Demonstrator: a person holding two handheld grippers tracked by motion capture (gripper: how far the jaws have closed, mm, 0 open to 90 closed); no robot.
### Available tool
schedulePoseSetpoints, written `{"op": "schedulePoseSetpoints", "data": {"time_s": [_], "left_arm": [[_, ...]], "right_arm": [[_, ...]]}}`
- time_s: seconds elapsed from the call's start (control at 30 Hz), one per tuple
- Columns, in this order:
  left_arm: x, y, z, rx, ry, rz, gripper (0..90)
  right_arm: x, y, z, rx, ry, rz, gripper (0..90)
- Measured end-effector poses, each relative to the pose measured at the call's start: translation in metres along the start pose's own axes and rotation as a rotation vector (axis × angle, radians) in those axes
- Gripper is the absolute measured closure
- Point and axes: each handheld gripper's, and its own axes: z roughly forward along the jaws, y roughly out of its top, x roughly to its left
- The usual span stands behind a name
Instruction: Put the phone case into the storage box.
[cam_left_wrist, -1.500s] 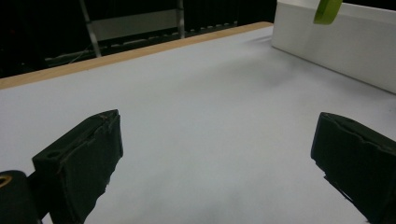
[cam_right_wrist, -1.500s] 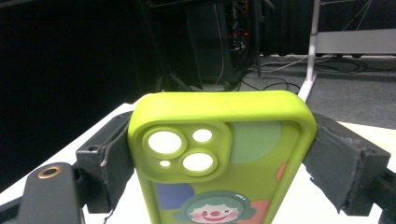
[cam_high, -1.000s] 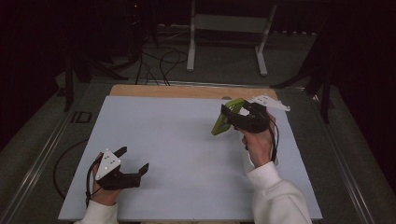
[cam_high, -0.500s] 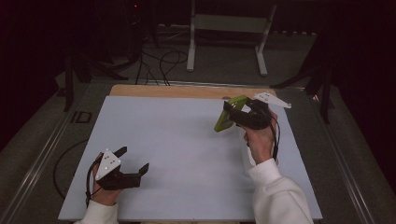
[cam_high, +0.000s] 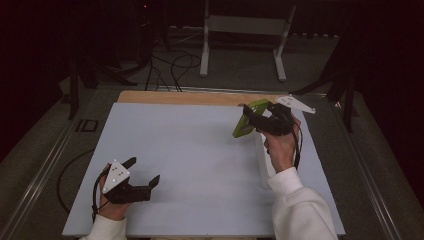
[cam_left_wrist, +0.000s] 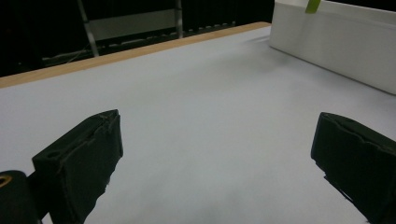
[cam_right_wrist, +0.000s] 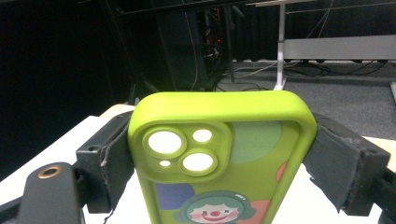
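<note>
1. Nearest the person, the left gripper rests low on the white table at its near left corner, held in the left hand; its jaws stand wide apart with nothing between them
2. In the left gripper view the two black jaws frame bare tabletop, with a white box lying farther off to the right
3. Farther along the right side, a white sleeve leads up to the right hand, which holds the right gripper raised over the far right part of the table
4. The right gripper is clenched on a green phone case, pressing it from both sides; the case is tilted, clear of the surface
5. The right gripper view shows the case's back with camera cut-outs and a clown picture
6. Beyond the table's wooden far edge stands a grey metal stand on the dark floor
</note>
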Motion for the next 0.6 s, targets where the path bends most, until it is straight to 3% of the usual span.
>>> {"op": "schedulePoseSetpoints", "data": {"time_s": [0.6], "left_arm": [[0.000, 0.000, 0.000, 0.001, 0.000, 0.001, 2.4]], "right_arm": [[-0.012, 0.010, 0.001, -0.011, -0.045, -0.003, 15.8]]}}
